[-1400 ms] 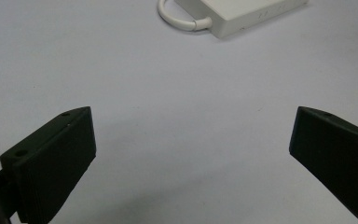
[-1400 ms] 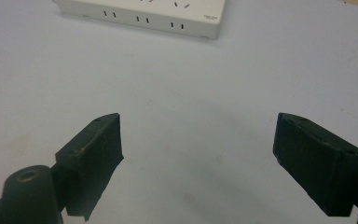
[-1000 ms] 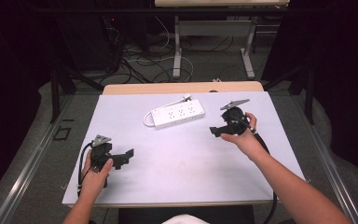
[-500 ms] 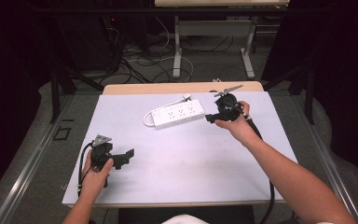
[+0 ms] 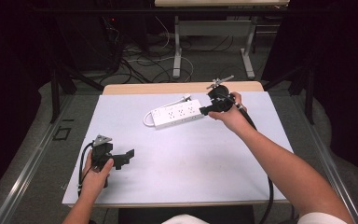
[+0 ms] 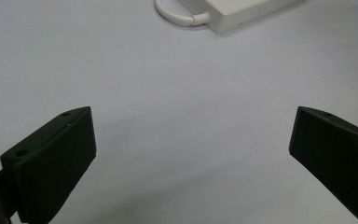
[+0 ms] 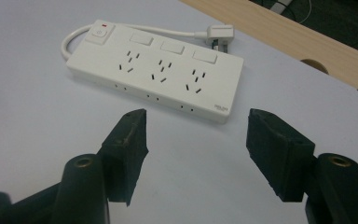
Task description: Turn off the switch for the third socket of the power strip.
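Matte white sheet covers wooden desk [image 5: 177,87], dim room, cables on grey floor. Glossy white plastic three-socket power strip [image 5: 177,113] lies mid-desk. Right gripper [image 5: 205,110] just beside strip, fingers wide apart, empty; left gripper [image 5: 129,154] near front, spread, empty.

smooth white plastic power strip [image 7: 154,70], matt pale table cover [image 5: 191,158], bare wood edge [image 7: 279,35]

1. A white power strip [image 5: 177,113] lies toward the far side of the pale surface [image 5: 191,158], its three sockets and switches facing up.
2. Its white cable [image 7: 70,39] loops at one end, and the plug [image 7: 219,32] rests just behind it.
3. A wooden edge [image 5: 177,87] borders the surface's far side.
4. Cables [image 5: 144,60] lie on the floor beyond, by metal legs [image 5: 177,51].
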`<state>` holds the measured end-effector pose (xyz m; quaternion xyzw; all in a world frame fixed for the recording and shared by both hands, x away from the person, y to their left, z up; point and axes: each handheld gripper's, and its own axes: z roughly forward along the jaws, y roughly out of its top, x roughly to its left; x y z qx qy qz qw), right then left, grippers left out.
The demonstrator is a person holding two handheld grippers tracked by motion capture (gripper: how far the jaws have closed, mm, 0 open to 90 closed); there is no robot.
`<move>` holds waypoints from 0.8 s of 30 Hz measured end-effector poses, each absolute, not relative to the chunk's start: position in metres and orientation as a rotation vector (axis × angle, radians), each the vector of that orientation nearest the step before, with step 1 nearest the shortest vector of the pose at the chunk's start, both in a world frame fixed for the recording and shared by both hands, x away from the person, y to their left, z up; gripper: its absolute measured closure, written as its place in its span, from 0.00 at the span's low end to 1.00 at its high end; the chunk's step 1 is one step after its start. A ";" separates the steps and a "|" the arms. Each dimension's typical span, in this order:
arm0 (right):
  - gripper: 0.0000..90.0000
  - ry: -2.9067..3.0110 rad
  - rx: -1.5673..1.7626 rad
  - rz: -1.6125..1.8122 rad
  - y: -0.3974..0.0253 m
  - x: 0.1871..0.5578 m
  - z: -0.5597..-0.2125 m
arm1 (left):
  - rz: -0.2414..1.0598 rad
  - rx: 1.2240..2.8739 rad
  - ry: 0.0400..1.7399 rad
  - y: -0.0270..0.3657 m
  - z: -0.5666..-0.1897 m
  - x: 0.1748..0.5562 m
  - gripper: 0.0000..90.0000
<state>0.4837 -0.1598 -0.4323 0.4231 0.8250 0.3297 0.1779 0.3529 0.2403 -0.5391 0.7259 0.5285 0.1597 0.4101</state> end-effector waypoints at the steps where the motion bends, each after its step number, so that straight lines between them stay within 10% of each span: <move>1: 0.41 2.334 1.199 0.922 -0.158 0.485 -0.431 | 0.402 1.827 1.331 0.240 -0.539 0.353 0.01; 24: 0.51 2.333 1.267 0.894 -0.132 0.528 -0.426 | 0.400 1.825 1.329 0.241 -0.539 0.353 0.01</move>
